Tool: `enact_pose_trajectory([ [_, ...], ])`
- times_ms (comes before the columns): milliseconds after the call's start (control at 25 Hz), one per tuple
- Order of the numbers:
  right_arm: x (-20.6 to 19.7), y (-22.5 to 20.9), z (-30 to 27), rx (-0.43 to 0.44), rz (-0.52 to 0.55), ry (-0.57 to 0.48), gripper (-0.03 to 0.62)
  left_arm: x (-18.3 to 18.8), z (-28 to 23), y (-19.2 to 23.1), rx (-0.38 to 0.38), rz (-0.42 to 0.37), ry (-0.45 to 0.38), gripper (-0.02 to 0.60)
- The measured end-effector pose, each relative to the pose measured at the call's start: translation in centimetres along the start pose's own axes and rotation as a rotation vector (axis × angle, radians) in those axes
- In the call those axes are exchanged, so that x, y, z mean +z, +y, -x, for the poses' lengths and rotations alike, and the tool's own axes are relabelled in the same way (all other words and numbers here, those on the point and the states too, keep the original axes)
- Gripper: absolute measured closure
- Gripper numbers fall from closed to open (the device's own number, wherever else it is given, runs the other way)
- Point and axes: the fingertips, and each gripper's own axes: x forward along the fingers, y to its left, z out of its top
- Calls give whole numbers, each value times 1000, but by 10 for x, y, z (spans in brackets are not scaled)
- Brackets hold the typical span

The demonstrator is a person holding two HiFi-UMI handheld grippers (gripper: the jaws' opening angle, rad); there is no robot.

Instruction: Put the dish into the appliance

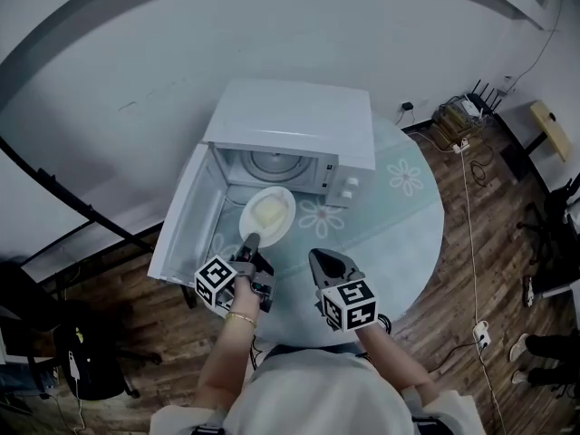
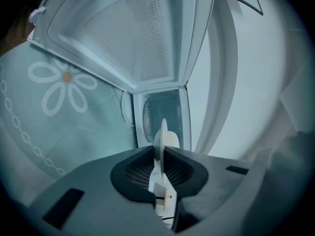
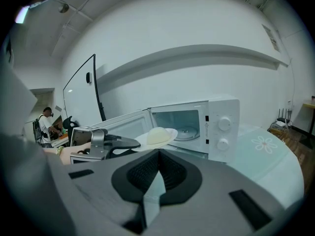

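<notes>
A white plate point(image 1: 267, 214) with a pale mound of food hangs just in front of the open white microwave point(image 1: 299, 125). My left gripper point(image 1: 252, 241) is shut on the plate's near rim. In the left gripper view the plate point(image 2: 161, 136) stands edge-on between the jaws, with the microwave cavity point(image 2: 162, 114) straight ahead. The door point(image 1: 181, 220) is swung out to the left. My right gripper point(image 1: 322, 259) hovers beside the left one, shut and empty. From the right gripper view the plate point(image 3: 157, 135) sits level in front of the cavity, with the left gripper point(image 3: 106, 144) behind it.
The microwave stands on a round table point(image 1: 399, 207) with a flower-print cover. Two knobs point(image 3: 224, 132) are on its right front. Cables and a power strip point(image 1: 458, 120) lie on the wooden floor at the right. A person point(image 3: 47, 122) is far off at the left.
</notes>
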Motion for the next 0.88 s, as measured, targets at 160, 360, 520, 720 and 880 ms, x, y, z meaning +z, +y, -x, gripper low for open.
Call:
enact_pose_trajectory([
  [160, 4, -11, -10, 10, -7, 5, 589, 3, -23, 5, 5, 19, -7, 532],
  [360, 3, -22, -20, 26, -9, 23, 589, 9, -46, 10, 17, 25, -29, 532],
  [520, 1, -29, -27, 35, -11, 40, 589, 17, -64, 17, 28, 26, -53, 532],
  [720, 0, -38, -34, 44, -16, 52, 589, 28, -82, 25, 46, 19, -70, 532],
  [880, -1, -45, -39, 49, -19, 62, 589, 34, -93, 31, 58, 21, -83, 532],
])
